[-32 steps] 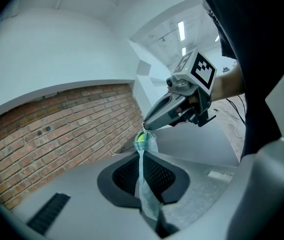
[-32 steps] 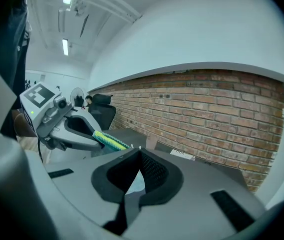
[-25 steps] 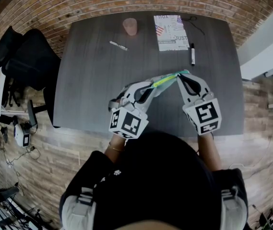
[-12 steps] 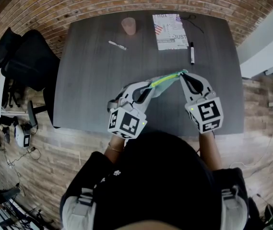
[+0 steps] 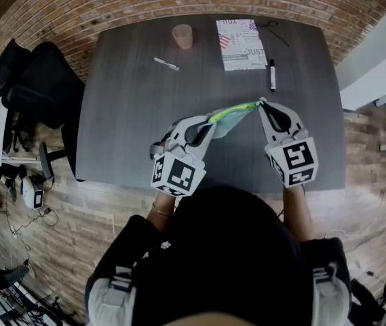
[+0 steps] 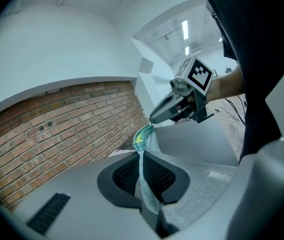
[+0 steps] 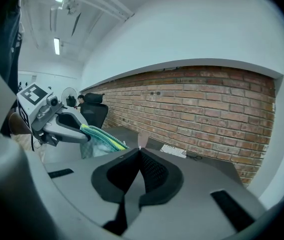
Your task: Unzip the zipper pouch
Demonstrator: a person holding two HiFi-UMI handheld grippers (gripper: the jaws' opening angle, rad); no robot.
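Left gripper (image 5: pixel 208 124) fingers clamp the zipper pouch (image 5: pixel 232 116) as anchor. Right gripper (image 5: pixel 262 104) fingers are closed on its zipper end, apparently the pull, held taut above the bench (image 5: pixel 131 107).

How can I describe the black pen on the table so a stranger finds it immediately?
On the dark table, look to the far side, where a printed sheet lies. The black pen lies by the sheet's near right corner. The other pen, further left, is white.
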